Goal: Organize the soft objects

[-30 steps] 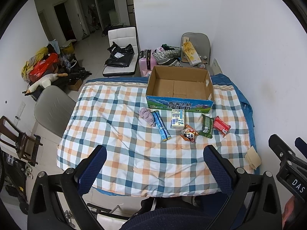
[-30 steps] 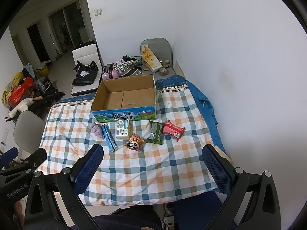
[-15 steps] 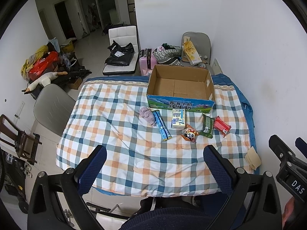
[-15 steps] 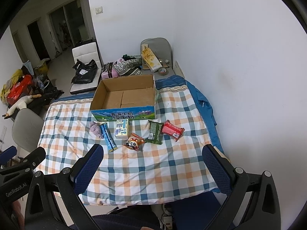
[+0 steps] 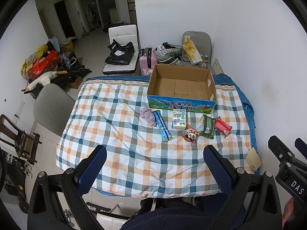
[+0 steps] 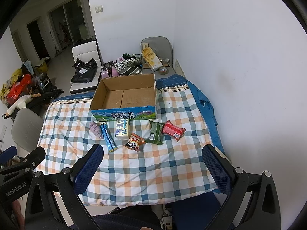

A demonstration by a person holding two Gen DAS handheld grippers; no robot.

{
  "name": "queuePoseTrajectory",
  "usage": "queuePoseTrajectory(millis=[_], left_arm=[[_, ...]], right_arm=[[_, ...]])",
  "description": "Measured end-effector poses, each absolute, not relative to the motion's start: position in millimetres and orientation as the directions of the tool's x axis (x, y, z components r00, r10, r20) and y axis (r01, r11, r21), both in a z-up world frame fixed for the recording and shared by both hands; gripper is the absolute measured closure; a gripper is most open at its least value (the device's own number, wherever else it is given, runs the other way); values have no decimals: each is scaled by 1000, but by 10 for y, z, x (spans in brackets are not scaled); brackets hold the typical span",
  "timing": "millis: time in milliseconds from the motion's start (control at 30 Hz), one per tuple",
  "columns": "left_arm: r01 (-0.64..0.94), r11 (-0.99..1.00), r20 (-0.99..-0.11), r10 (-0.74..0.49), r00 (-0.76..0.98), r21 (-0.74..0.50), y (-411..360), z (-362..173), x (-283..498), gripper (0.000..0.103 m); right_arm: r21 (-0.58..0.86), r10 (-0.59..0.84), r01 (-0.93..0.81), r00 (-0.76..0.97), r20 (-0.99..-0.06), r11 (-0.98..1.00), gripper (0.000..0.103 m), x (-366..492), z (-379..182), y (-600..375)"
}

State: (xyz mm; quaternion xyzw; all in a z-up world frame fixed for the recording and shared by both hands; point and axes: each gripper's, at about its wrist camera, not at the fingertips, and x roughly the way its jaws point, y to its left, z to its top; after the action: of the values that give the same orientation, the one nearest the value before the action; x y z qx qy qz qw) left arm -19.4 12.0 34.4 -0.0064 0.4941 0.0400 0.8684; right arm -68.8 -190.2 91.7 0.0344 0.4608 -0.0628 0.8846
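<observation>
Purple cloth scrap (image 5: 146, 114) leftmost in the row, centre of frame, touching blue stick pack (image 5: 162, 128). Then cream carton (image 5: 179, 119), panda snack bag (image 5: 191, 135), green pouch (image 5: 208, 126), red pouch (image 5: 222, 127) rightmost. All six lying on checked quilt (image 5: 115, 126), just in front of cardboard box (image 5: 181, 87) (upper centre, nothing visible inside). Judged: sorting not yet begun; every item left to place, presumably into the box. Left gripper (image 5: 154, 169) at lower edge of frame, fingers spread wide, holding nothing. Right gripper (image 6: 152, 169) likewise wide apart, nothing between pads, well short of the row.
</observation>
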Motion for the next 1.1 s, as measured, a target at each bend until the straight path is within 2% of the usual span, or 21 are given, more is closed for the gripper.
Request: queuePoseTrajectory(millis=[333, 500, 700, 867, 1000, 1100], left_arm=[[-79, 996, -880, 81, 467, 50, 183, -97, 254, 0], [-72, 997, -915, 54, 400, 27, 132, -588, 740, 0], [-63, 998, -960, 16, 278, -2, -24, -1343, 1352, 0], [-59, 998, -984, -23, 174, -34, -183, -1983, 1853, 1], [-45, 997, -995, -63, 78, -67, -293, -2584, 2252, 11], [-39, 996, -996, -85, 22, -86, -367, -2916, 2449, 18]], right_arm=[[10, -93, 183, 542, -835, 983, 0, -468, 684, -2077], [31, -76, 211, 481, -873, 977, 0, 20, 168, -2177], [19, -74, 234, 383, -921, 972, 0, 684, -612, -2377], [10, -53, 226, 273, -961, 974, 0, 1311, -1523, -2500], [18, -29, 242, 191, -981, 970, 1, 1721, -2228, -2591], [26, -7, 263, 125, -992, 965, 11, 1918, -2678, -2648]])
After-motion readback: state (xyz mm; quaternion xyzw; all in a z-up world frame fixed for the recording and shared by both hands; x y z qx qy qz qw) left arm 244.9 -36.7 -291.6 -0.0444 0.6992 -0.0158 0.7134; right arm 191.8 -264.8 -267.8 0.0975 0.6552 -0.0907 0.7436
